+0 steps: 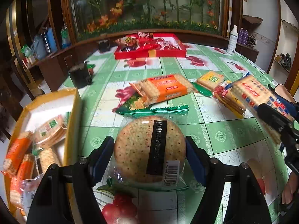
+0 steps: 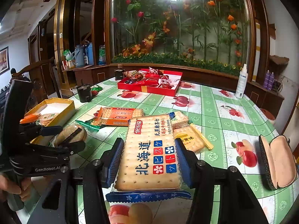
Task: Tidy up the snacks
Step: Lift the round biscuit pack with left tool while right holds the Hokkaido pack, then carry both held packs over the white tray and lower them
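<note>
Your left gripper [image 1: 149, 156] clamps the round biscuit pack [image 1: 149, 149]; the yellow box [image 1: 72, 102] sits lower left (right gripper [image 2: 147, 162] holds the blue cracker pack [image 2: 149, 155]).

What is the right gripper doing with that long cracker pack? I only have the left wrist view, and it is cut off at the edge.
Observer: The right gripper is shut on the rectangular cracker pack, one pad on each long side.
Operator: Is there anything on the table to its right?
Observer: An open glasses case lies on the tablecloth.
Operator: Who holds my gripper?
Observer: The left gripper is held by a hand on its handle.
</note>
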`<state>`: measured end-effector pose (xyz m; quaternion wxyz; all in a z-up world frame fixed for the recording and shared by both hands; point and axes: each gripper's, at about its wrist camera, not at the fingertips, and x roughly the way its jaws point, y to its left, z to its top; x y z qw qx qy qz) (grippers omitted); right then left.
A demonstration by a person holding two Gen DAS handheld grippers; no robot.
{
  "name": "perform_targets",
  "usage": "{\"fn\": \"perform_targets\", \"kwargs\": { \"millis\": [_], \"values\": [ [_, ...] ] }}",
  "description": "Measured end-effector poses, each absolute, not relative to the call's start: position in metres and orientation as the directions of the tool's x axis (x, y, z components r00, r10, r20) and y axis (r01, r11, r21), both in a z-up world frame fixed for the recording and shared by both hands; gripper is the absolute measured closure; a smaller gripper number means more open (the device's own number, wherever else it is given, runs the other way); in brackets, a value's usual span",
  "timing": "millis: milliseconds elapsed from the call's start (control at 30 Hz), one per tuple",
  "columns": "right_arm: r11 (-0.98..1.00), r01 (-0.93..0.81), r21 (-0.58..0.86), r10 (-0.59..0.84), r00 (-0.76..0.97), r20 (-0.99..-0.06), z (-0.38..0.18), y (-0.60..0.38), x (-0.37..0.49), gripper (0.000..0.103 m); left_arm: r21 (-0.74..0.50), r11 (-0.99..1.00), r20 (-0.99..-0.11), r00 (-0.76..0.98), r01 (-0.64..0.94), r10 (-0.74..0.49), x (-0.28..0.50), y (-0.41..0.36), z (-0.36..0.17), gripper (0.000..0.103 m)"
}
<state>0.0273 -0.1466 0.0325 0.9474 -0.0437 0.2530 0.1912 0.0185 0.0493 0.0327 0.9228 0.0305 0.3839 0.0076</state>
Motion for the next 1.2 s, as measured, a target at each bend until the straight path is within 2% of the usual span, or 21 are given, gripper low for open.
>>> {"fn": "perform_targets", "kwargs": {
  "millis": [267,700,1200],
  "values": [
    [0.918,-0.397,0.025,0.354,0.787,-0.506,0.031,-0.144,0.028,0.044,0.123,0.992,-0.663,0.744,0.006,0.078,0.003,0.040,0.047,0.028],
    [0.908,-0.416,0.042,0.377,0.771,-0.514,0.029,-0.135,0.025,0.044,0.132,0.991,-0.612,0.785,-0.020,0.097,-0.028,0.053,0.073,0.028],
    [0.829,-0.542,0.137,0.527,0.675,-0.516,0.047,-0.063,0.010,0.044,0.095,0.989,-0.565,0.812,-0.112,0.147,-0.066,0.110,0.098,0.028]
  ]
}}
